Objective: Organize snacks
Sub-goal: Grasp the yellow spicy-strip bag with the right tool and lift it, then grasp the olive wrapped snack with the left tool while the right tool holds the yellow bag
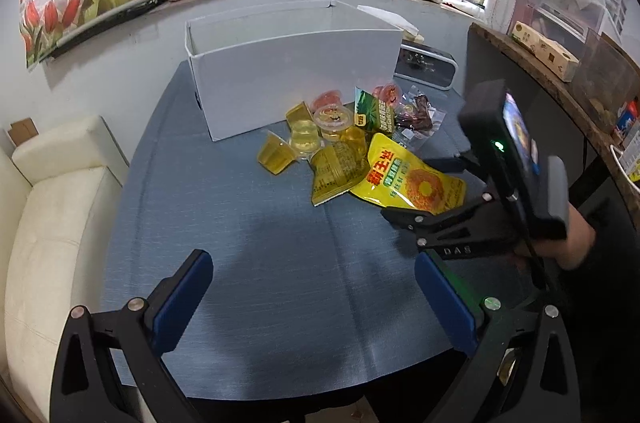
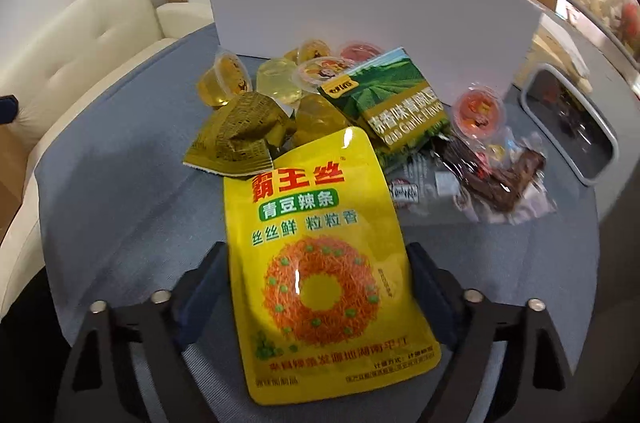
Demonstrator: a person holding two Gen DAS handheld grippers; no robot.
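A heap of snacks lies on the blue table in front of a white box (image 1: pixel 296 63). A large yellow packet (image 2: pixel 316 223) with a noodle ring printed on it lies nearest. My right gripper (image 2: pixel 316 263) straddles its near half, and both pads meet the packet's long edges. Behind it lie a crumpled gold packet (image 2: pixel 240 139), a green pea packet (image 2: pixel 392 99), several jelly cups (image 2: pixel 228 75) and clear-wrapped dark snacks (image 2: pixel 508 183). In the left wrist view my left gripper (image 1: pixel 314 299) hangs open over bare cloth, well short of the heap, and the right gripper (image 1: pixel 416 189) reaches in from the right.
A white sofa (image 1: pixel 52 207) stands along the table's left side. A grey-rimmed device (image 2: pixel 572 131) lies right of the box. At the far right is a wooden shelf (image 1: pixel 560 83) with cartons. A hand (image 1: pixel 576 243) holds the right gripper.
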